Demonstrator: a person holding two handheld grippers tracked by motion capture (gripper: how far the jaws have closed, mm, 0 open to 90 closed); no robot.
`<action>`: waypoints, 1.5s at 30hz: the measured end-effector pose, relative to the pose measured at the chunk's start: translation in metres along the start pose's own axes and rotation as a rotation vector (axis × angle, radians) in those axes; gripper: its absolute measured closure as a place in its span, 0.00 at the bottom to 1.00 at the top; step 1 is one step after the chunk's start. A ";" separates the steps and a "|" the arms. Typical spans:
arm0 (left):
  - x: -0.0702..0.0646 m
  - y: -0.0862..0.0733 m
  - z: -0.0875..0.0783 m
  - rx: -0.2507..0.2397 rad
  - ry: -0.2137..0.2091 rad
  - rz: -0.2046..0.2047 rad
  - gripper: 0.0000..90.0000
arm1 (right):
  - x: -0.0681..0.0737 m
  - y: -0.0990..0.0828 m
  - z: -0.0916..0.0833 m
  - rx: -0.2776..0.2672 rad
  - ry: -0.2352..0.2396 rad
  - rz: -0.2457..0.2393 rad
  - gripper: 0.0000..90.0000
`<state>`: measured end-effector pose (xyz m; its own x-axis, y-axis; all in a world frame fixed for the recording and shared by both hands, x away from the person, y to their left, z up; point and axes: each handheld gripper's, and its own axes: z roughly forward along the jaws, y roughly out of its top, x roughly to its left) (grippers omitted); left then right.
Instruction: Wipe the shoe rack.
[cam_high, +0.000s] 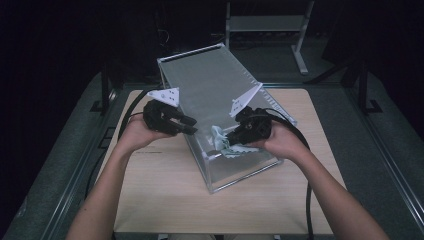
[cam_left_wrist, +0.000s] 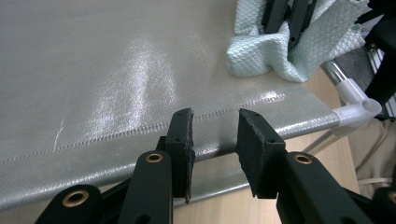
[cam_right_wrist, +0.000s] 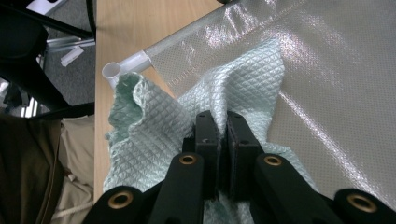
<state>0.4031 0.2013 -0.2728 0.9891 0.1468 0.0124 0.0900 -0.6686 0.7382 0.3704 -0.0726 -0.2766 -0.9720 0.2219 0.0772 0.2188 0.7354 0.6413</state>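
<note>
holding the cloth (cam_right_wrist: 243, 93) clamped, the right claw (cam_right_wrist: 223, 140) rests it on the box (cam_high: 210, 85); left claw (cam_left_wrist: 215, 140) stands apart, wiping probably not finished.

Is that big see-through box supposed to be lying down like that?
It does look odd: the mesh hamper lies tipped on its side, set askew across the table. The pale green cloth is crumpled at its open end, pinched in the right gripper. The left gripper is open at its edge.
</note>
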 end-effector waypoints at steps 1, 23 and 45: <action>0.000 0.000 -0.002 0.002 -0.005 -0.005 0.72 | -0.001 0.002 0.002 -0.003 -0.006 0.003 0.94; -0.069 -0.032 -0.003 -0.006 0.005 0.024 0.67 | -0.013 -0.006 -0.028 -0.028 -0.008 -0.027 0.94; -0.072 -0.036 0.043 0.019 -0.060 0.008 0.89 | -0.009 -0.014 -0.028 -0.058 0.003 -0.043 0.94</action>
<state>0.3335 0.1835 -0.3296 0.9949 0.0978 -0.0230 0.0839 -0.6831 0.7255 0.3737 -0.1035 -0.2649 -0.9807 0.1891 0.0504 0.1714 0.7058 0.6874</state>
